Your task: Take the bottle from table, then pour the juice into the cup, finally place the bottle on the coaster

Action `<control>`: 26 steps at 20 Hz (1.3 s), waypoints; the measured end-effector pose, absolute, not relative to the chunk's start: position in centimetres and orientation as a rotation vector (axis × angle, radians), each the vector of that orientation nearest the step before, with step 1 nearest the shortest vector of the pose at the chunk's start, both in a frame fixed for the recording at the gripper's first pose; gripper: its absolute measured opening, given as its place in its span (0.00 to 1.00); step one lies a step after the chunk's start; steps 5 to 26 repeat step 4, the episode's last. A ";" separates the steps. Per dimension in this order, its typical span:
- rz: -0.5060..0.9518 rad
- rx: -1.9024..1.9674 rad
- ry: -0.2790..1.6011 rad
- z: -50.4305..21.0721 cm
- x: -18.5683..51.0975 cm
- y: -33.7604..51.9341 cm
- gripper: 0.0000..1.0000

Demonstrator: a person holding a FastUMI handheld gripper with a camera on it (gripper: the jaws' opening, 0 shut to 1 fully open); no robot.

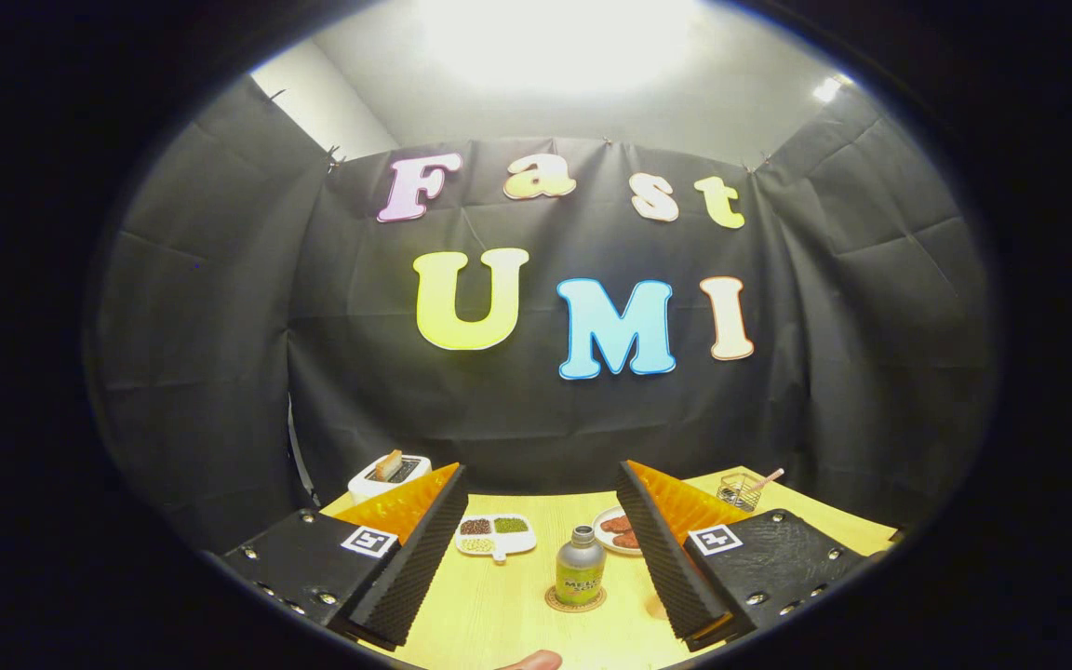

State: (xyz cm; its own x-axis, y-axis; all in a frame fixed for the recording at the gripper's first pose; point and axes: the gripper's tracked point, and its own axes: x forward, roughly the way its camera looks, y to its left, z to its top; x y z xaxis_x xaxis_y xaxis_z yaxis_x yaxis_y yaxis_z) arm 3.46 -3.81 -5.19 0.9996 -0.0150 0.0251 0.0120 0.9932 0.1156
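A small bottle (580,577) with a grey top and a yellow-green label stands upright on a round brown coaster (576,602) on the wooden table (499,614). It sits between my two fingers (406,558) in the view, a little ahead of their tips and closer to the right one. My gripper (536,568) is open, and neither finger touches the bottle.
A white divided dish (495,536) of beans lies behind and left of the bottle. A plate (617,531) with reddish-brown food sits beside the right finger. A white toaster (389,475) with bread stands at the back left, a wire basket (741,490) at the back right. A fingertip (529,661) shows at the near table edge.
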 end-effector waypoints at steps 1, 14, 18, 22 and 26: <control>-0.013 0.119 -0.028 -5.0 3.4 -3.9 0.98; -0.013 0.118 -0.024 -5.1 3.5 -4.2 0.98; -0.013 0.118 -0.024 -5.1 3.5 -4.2 0.98; -0.013 0.118 -0.024 -5.1 3.5 -4.2 0.98; -0.013 0.118 -0.024 -5.1 3.5 -4.2 0.98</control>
